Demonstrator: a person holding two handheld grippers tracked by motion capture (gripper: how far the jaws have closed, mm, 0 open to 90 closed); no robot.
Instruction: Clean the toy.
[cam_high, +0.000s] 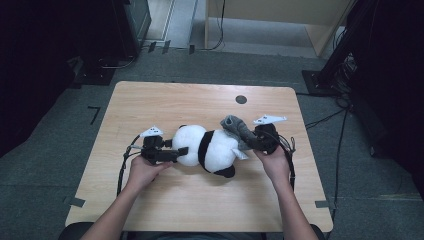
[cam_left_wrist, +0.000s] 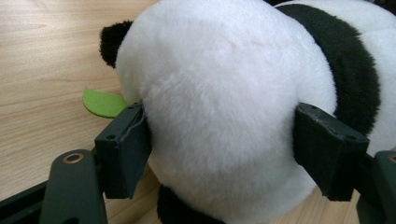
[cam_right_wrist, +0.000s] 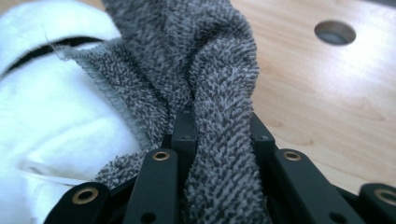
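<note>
Centrally on the pale wooden table (cam_high: 150, 210) lies a fluffy black-and-white plush panda (cam_high: 210, 147), its long axis running left to right with the rounded head toward the left gripper (cam_high: 172, 152), whose jaws squeeze the soft white head from both sides. The right gripper (cam_high: 253, 141) is clamped on a nubbly grey terry cloth (cam_right_wrist: 210, 93) bunched against the panda's other end. A small green felt leaf (cam_left_wrist: 103, 102) peeks out beside the head; no writing is readable.
</note>
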